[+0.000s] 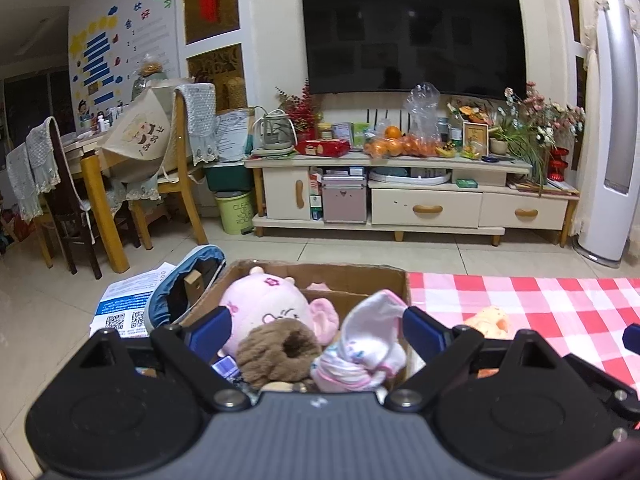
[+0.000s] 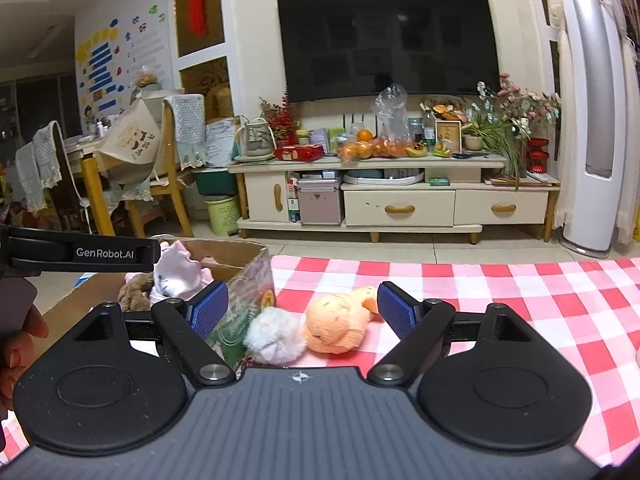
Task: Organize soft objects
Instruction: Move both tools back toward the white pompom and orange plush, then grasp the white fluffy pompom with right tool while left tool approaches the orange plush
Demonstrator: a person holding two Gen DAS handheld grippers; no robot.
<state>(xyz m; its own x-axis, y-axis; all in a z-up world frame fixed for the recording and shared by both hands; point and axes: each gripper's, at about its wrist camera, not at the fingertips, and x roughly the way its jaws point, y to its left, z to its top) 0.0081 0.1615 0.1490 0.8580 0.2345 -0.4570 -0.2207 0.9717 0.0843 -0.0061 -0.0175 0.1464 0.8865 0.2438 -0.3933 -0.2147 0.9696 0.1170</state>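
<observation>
A cardboard box [image 1: 352, 274] stands at the left edge of the red-checked tablecloth [image 1: 540, 304]. In it lie a pink plush doll [image 1: 264, 308], a brown furry toy [image 1: 276, 350] and a white-pink sock [image 1: 360, 344]. My left gripper [image 1: 316, 330] is open above the box, with the sock and brown toy between its fingers, untouched. My right gripper [image 2: 302, 306] is open over the cloth, with a white pompom [image 2: 272, 334] and an orange plush [image 2: 338, 322] lying between its fingers. The box [image 2: 248, 280] and the left gripper's arm [image 2: 80, 254] show at left in the right wrist view.
A blue slipper [image 1: 188, 284] and printed papers [image 1: 128, 304] lie on the floor left of the box. A TV stand [image 1: 400, 192], dining chairs [image 1: 176, 184] and a tower air conditioner [image 1: 616, 120] stand farther back across the tiled floor.
</observation>
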